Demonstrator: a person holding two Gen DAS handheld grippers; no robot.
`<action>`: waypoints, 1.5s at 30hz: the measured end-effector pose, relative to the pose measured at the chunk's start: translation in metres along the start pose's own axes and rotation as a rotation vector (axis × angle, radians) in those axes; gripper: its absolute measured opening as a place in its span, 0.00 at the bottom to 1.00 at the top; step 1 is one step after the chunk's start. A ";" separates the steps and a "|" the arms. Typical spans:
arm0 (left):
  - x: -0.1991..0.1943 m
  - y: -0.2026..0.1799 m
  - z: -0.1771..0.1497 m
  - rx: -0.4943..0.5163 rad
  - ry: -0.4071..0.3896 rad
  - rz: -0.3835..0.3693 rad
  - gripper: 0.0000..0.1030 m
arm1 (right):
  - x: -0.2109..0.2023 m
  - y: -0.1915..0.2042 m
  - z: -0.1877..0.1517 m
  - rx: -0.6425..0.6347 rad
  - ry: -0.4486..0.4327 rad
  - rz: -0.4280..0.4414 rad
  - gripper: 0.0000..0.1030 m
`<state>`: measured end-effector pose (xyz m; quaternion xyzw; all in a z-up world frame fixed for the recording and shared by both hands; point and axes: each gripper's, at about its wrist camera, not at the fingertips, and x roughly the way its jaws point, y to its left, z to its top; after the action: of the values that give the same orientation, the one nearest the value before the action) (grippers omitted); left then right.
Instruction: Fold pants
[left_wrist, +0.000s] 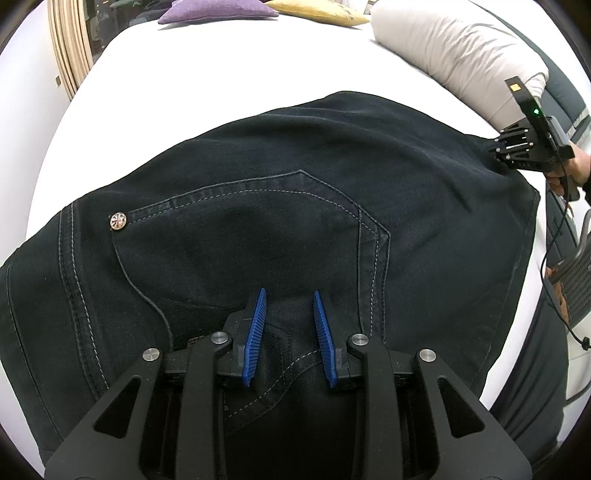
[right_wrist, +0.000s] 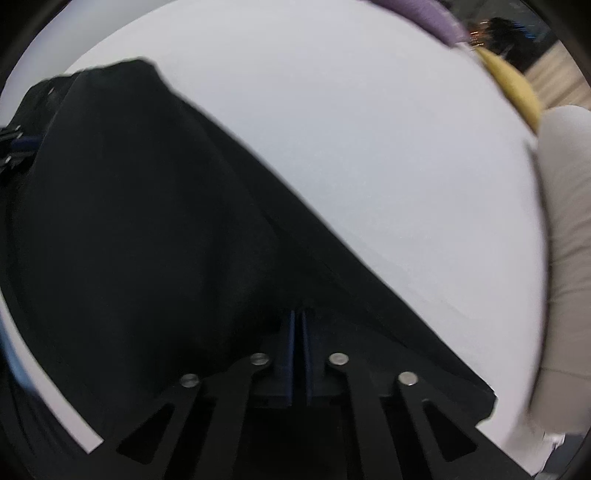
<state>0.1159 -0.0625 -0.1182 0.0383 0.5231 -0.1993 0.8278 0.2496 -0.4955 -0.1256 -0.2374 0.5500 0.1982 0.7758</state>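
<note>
Dark navy pants (left_wrist: 280, 192) lie folded on a white bed, back pocket and a metal rivet (left_wrist: 118, 221) facing up. My left gripper (left_wrist: 289, 299) sits over the waistband, its blue fingers (left_wrist: 256, 332) apart with cloth between them but not pinched. My right gripper (right_wrist: 297, 314) is shut on the pants (right_wrist: 140, 221), fingers (right_wrist: 289, 350) pressed together on the cloth near a folded edge. The right gripper also shows at the far right of the left wrist view (left_wrist: 517, 147), at the pants' edge.
White bed sheet (left_wrist: 207, 77) around the pants. A grey pillow (left_wrist: 454, 51) lies at the right, purple (left_wrist: 218, 9) and yellow (left_wrist: 317, 11) cushions at the far end. A cable (left_wrist: 554, 236) hangs off the right bed edge.
</note>
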 end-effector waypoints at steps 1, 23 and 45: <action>0.000 0.000 0.000 0.000 0.000 -0.001 0.25 | -0.002 -0.006 -0.001 0.037 -0.021 -0.019 0.02; -0.001 -0.007 -0.002 -0.003 -0.007 0.012 0.25 | -0.001 -0.048 0.025 0.056 -0.091 0.147 0.49; -0.016 0.006 -0.007 -0.087 -0.050 -0.014 0.25 | 0.025 -0.056 0.044 0.100 -0.142 -0.078 0.01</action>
<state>0.1067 -0.0504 -0.1082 -0.0061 0.5107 -0.1831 0.8400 0.3228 -0.5136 -0.1280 -0.2048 0.4931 0.1564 0.8309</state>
